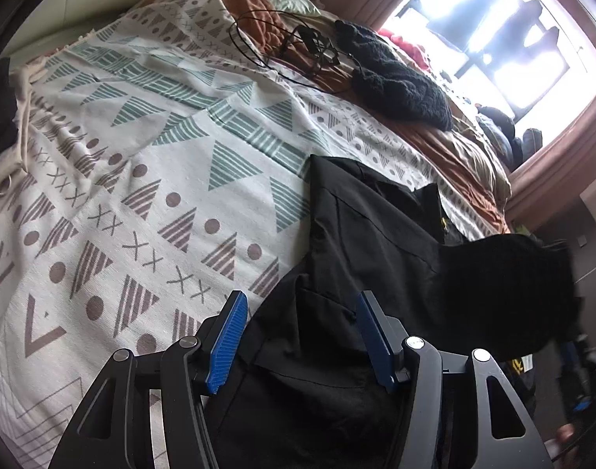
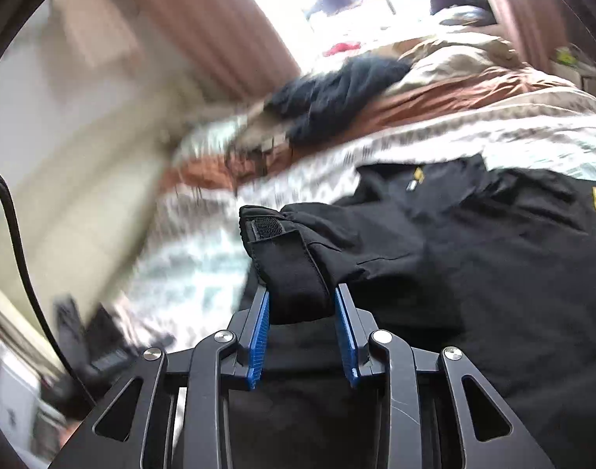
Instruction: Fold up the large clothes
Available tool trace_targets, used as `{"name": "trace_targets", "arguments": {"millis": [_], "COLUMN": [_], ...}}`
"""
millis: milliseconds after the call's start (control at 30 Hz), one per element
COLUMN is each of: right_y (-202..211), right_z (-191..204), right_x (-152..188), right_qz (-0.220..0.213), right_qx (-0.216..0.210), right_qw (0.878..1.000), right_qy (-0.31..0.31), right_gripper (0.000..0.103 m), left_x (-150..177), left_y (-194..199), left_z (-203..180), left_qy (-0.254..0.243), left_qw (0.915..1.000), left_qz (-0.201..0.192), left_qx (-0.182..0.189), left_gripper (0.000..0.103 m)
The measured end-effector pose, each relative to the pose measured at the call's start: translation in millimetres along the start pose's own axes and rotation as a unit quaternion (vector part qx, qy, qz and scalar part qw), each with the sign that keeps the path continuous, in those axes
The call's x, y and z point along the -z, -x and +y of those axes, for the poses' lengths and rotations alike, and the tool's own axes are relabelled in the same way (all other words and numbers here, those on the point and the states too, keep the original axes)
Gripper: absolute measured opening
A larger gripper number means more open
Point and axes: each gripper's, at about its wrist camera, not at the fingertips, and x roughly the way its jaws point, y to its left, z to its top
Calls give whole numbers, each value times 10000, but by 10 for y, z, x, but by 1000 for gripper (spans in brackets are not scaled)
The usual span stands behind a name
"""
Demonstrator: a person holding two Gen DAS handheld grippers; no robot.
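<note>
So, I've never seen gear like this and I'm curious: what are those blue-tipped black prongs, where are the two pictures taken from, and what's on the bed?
Each picture comes from a camera mounted on a hand-held gripper that a person carries, one per hand. The left hand-held gripper stands open over a black jacket lying on a patterned bedspread. The right hand-held gripper has the jacket's sleeve cuff between its blue pads. Further back lie a dark fuzzy garment and black cables.
</note>
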Motion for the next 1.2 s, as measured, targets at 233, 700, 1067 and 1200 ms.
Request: {"name": "trace_targets", "arguments": {"millis": [233,700,1067,1200], "right_y": [442,350,335,593], "right_z": [-454,-1922,-2354,-2326], "right_x": [-186,97,241,219], "right_qz": [-594,-146,91,-98], "right_qx": [38,1554,1491,1784], "right_qw": [9968,9574,9456,9417], "right_qy": [-535,-2429,-2891,-2852], "right_gripper": [32,53,53,53], "left_x": [39,92,151,164], "left_y": [-92,-271,-249,-207], "left_z": [-109,-198,-330,-362], "left_qy": [-272,-384,-531,-556], "left_qw": [9995,9984,9978,9977], "left_qz": [46,182,208,243], "left_qx": [-175,-365,-350,-289], "left_gripper": [60,60,60,65]}}
